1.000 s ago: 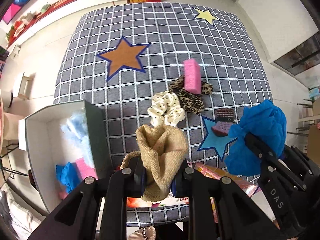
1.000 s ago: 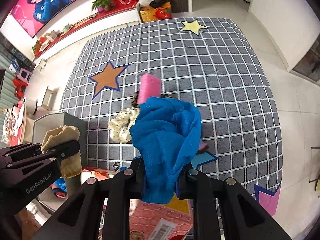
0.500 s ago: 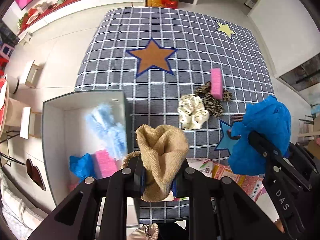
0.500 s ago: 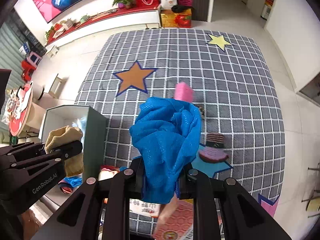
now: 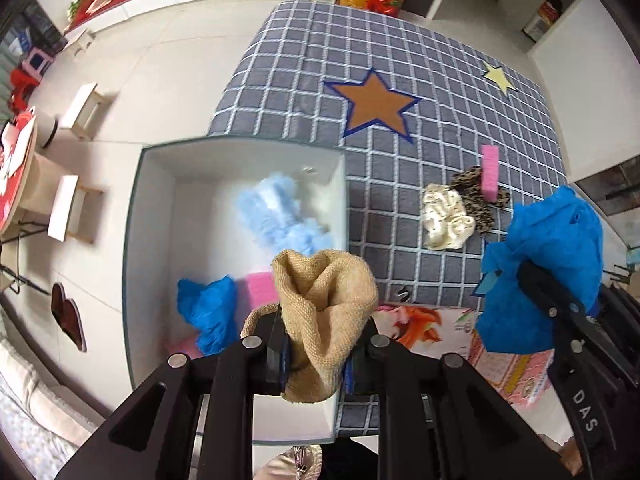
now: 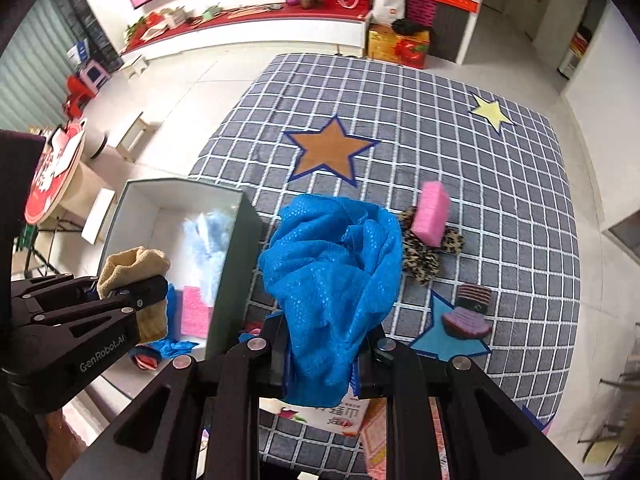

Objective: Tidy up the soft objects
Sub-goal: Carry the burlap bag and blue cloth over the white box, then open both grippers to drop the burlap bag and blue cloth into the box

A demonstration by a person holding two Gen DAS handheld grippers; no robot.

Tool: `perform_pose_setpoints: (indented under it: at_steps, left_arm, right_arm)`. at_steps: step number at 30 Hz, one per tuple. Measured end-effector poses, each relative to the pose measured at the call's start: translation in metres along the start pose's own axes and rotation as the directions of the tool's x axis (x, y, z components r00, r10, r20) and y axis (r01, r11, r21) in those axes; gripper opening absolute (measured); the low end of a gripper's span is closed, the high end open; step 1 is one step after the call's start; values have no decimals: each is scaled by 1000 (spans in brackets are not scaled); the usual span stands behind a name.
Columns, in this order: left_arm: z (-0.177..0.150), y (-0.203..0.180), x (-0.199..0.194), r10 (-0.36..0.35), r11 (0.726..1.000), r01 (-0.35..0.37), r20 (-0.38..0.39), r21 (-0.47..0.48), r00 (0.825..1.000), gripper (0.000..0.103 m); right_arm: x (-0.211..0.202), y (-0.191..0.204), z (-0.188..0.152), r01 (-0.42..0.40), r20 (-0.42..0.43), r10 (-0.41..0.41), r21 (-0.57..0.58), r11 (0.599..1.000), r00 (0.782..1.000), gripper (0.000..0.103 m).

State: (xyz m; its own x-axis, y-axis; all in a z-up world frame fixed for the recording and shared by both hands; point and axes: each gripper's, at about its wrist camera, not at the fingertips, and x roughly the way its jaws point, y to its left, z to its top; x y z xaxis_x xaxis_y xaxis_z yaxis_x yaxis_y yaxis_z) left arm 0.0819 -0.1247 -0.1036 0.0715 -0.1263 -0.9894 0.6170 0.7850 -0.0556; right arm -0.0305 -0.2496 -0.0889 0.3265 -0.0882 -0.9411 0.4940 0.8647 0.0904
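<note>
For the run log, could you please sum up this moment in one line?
left gripper: shut on burlap bag, above box | right gripper: shut on blue cloth

Box (image 5: 340, 200) left of scrunchies (image 5: 448, 216)

A checked grey rug (image 6: 460, 152) carries a white box (image 5: 160, 248), scrunchies (image 5: 448, 216) and a pink sponge (image 6: 430, 214).
</note>
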Motion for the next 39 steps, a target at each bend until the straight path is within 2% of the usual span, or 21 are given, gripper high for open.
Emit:
perform_pose_setpoints:
  at_steps: [14,25,32,39]
  left_arm:
    - [-31,62,0,13,994,-13,-3,-109,1000,21]
    - [-62,106,6,25,983,-31,-35,-181,999,21]
    - [-78,123,17,23,977,-39,-74,-212,997,21]
    - [-90,130,41,17,974,-48,-139,-220,990,21]
  right_arm:
    - [4,59,-2,-17,-18,15,-122,992,1000,21]
    - [16,106,-7,-56,-54,47,-189,980,997,21]
    - [32,129,-12,-79,-96,60,-216,973,994,21]
    - [62,139,-17,-101,-190,61,-208,973,980,21]
